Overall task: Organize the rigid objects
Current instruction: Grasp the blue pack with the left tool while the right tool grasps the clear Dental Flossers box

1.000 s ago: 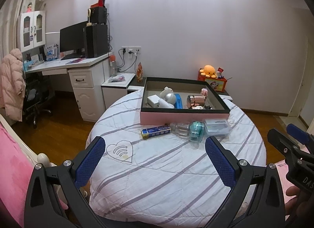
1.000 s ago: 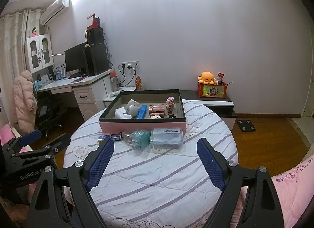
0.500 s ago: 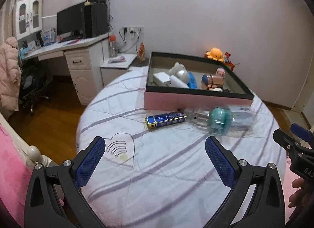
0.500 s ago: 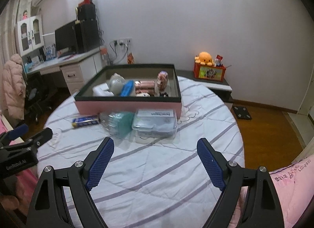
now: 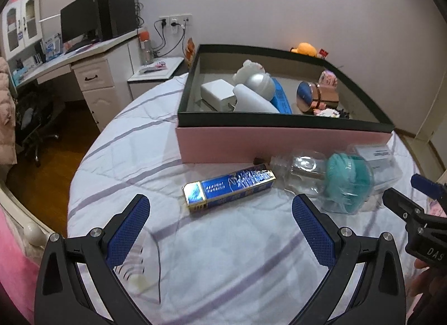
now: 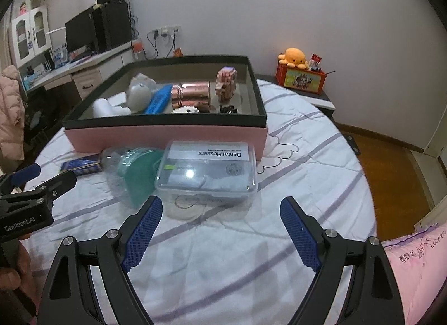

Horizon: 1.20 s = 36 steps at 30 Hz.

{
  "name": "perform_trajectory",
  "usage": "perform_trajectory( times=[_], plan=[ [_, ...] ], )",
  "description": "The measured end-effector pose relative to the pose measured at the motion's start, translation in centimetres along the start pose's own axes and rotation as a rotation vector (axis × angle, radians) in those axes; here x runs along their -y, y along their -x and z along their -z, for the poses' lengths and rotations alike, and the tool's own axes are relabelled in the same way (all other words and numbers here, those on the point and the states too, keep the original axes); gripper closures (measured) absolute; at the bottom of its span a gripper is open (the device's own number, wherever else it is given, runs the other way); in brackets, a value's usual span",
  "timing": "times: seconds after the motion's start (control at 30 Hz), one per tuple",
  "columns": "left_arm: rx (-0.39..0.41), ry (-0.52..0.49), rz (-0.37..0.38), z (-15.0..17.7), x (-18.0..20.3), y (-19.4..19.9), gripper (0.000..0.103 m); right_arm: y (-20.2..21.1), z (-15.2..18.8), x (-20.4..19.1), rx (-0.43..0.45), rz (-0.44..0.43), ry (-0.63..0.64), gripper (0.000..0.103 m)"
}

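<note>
Striped white bedding [image 5: 223, 255] covered the round surface, with a plain wall behind, a white desk [image 5: 83, 65] carrying a monitor [image 5: 79, 21] at the back left, and wood flooring [image 6: 391, 168] to the right. Toward the far side of the bedding sat a pink box [image 5: 279, 146] with a black rim. It held a white block [image 5: 216, 93], a grey rounded toy [image 6: 138, 97], a blue flat item [image 6: 157, 100], a copper-coloured cylinder [image 6: 191, 93] lying on its side, and a small pink blocky figure [image 6: 226, 82] standing near the back; smaller pieces at the front wall were too small to tell.

Just in front of the box lay a row of three things: a blue foil carton [image 5: 229, 188], a clear bottle [image 5: 315, 177] on its side with a teal part inside, and a clear lidded case [image 6: 206, 174] labelled "Dental Flossers", touching the bottle.

Left gripper [image 5: 220, 230] hung above the bedding near the carton, fingers spread wide and holding nothing. Right gripper [image 6: 220, 232] was likewise spread and empty, just short of the flosser case.
</note>
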State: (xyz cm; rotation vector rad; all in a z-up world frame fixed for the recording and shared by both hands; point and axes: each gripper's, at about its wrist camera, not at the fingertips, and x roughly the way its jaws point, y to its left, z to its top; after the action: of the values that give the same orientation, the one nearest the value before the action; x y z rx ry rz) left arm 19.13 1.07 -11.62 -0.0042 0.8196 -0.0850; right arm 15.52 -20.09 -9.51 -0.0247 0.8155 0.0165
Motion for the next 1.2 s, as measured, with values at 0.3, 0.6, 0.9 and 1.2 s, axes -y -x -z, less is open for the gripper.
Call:
perform_trajectory(
  times=[0.3, 0.6, 0.9, 1.2],
  plan=[
    [-0.044, -0.133, 0.026, -1.4, 0.4, -2.8, 0.0, -2.2, -1.5, -0.2, -0.033, -0.081, -0.027, 0.014],
    [-0.102, -0.173, 0.14, -1.7, 0.7, -4.1, 0.015, -4.2, -1.9, -0.1, -0.053, -0.043, -0.063, 0.0],
    [-0.091, -0.176, 0.124, -1.2, 0.2, -3.2, 0.039, -4.7, -1.4, 0.4, -0.067, -0.052, -0.072, 0.008],
    [-0.107, -0.263, 0.154, -1.9, 1.6, -4.2, 0.016, -4.5, -1.4, 0.4, -0.067, -0.043, -0.076, 0.008]
  ],
)
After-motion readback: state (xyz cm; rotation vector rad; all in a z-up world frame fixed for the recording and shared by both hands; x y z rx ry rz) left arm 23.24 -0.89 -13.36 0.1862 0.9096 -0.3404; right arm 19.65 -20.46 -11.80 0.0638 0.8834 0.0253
